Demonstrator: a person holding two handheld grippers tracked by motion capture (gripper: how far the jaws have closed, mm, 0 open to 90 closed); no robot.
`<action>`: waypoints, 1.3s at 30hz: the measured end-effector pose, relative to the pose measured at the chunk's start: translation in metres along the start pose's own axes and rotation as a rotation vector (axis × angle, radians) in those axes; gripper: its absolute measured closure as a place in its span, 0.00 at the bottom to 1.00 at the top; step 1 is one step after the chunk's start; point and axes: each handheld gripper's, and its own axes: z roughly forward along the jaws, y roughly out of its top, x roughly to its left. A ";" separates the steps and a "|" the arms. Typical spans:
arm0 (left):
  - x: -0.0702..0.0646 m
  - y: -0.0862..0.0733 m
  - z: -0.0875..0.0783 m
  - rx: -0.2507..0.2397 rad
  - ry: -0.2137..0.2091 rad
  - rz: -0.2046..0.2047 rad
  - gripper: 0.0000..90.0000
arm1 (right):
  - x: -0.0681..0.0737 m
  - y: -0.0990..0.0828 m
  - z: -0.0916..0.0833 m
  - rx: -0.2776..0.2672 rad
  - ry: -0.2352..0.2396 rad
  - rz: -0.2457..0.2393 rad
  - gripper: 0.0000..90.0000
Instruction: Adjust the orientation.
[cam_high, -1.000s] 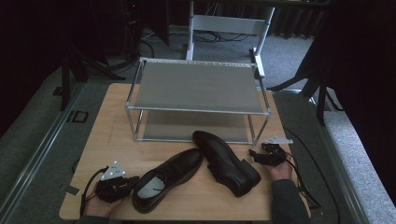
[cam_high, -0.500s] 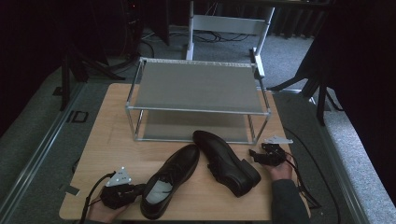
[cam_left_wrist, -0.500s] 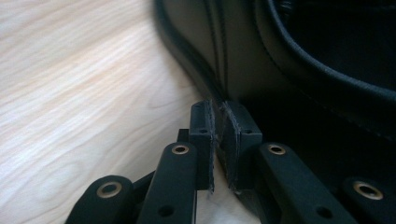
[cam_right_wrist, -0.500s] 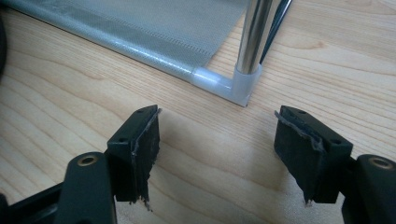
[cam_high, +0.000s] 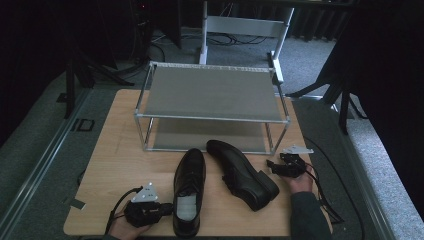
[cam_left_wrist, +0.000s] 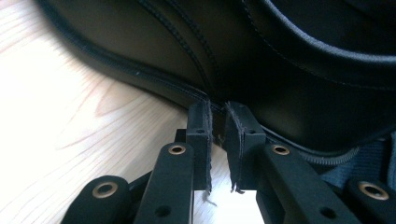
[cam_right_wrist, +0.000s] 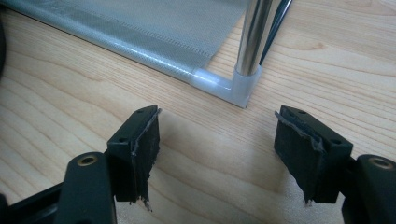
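Two black leather shoes lie on the wooden table (cam_high: 120, 150). The left shoe (cam_high: 189, 190) points straight at the rack, its heel near the front edge. My left gripper (cam_high: 167, 209) lies against that shoe's heel side. In the left gripper view, its tips (cam_left_wrist: 218, 116) touch the sole seam of the shoe (cam_left_wrist: 289, 60). Its jaws have just been opening; they stand a narrow gap apart with nothing between them. The right shoe (cam_high: 242, 172) lies slanted, heel to the right. My right gripper (cam_high: 272, 167) rests just beyond that heel, open and empty (cam_right_wrist: 217, 135).
A two-tier metal shoe rack (cam_high: 212, 92) with grey mesh shelves stands at the back of the table. Its front right leg (cam_right_wrist: 250, 42) and white corner foot are just ahead of my right gripper. A white frame stands on the floor behind.
The left shoe has swung from a slant to pointing straight at the rack, its heel shifted right. My left gripper moved right along with it. The right gripper and right shoe stayed put.
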 end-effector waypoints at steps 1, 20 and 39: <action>-0.001 0.001 0.002 -0.003 -0.003 0.001 0.89 | 0.000 0.000 0.000 0.000 -0.001 0.001 0.34; -0.015 0.020 0.034 -0.004 -0.053 0.033 0.88 | 0.000 0.000 0.000 0.000 -0.001 0.000 0.34; -0.017 0.028 0.049 -0.037 -0.074 0.026 0.89 | 0.001 0.000 -0.001 0.004 -0.012 0.010 0.38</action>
